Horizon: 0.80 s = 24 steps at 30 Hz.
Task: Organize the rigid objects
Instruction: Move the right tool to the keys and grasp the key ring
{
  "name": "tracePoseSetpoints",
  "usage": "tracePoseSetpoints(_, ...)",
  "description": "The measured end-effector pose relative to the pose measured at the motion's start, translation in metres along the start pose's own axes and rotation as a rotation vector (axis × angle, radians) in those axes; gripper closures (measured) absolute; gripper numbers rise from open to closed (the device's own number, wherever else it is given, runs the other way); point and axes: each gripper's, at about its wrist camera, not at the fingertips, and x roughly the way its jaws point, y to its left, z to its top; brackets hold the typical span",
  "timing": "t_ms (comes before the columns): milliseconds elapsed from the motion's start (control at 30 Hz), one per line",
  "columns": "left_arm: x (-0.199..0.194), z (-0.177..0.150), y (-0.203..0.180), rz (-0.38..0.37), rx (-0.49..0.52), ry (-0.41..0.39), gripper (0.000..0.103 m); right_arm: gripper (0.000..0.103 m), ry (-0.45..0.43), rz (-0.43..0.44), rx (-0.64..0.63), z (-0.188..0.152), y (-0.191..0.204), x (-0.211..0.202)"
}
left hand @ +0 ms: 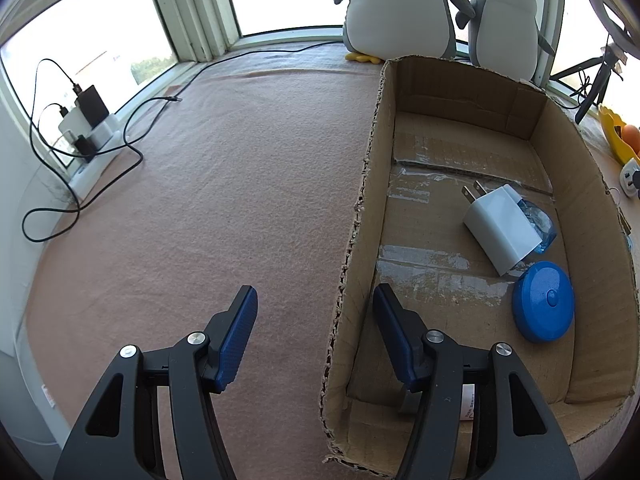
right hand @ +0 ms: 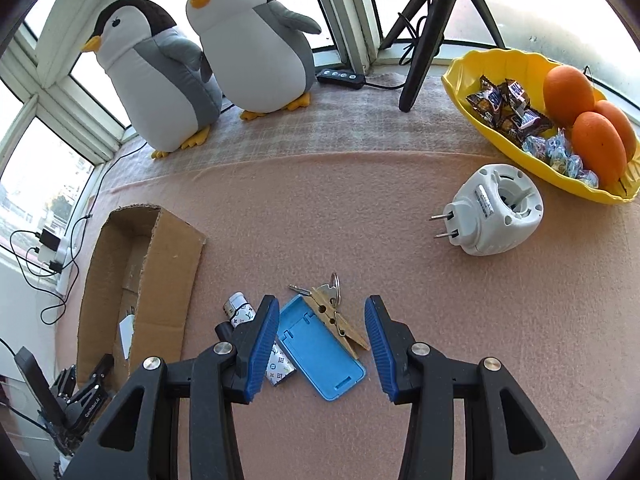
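- The right gripper (right hand: 322, 346) hangs low over the pink-covered counter (right hand: 360, 208), its fingers (right hand: 262, 344) apart and empty, straddling a small heap of objects.
- Between them lies a light blue plastic case (right hand: 320, 354), flat and rectangular with moulded slots. It looks stiff, light and a little slick; its long edges seem the best hold.
- A wooden clothespin (right hand: 340, 324) rests on the case's far long edge, touching a keyring with keys (right hand: 330, 288).
- A patterned lighter (right hand: 256, 336) lies just left of the case, partly hidden.
- A white plug-in device (right hand: 496, 212) sits well apart, toward the counter's right side.
- The left gripper (left hand: 316, 336) hovers with fingers apart and empty, straddling the left wall of a cardboard box (left hand: 360, 240).
- Inside the box: a white charger (left hand: 500, 232) and a blue round disc (left hand: 544, 300).
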Motion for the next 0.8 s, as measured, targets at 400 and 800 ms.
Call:
tracePoseSetpoints(400,0.000,0.000,0.000,0.000,0.000,0.000,0.043,0.078,0.080,-0.016,0.006,0.012,-0.002,0.035)
tracePoseSetpoints(800,0.000,0.000,-0.001,0.001,0.000,0.000,0.043,0.087,0.098,-0.044,0.020,0.015,-0.004,0.046)
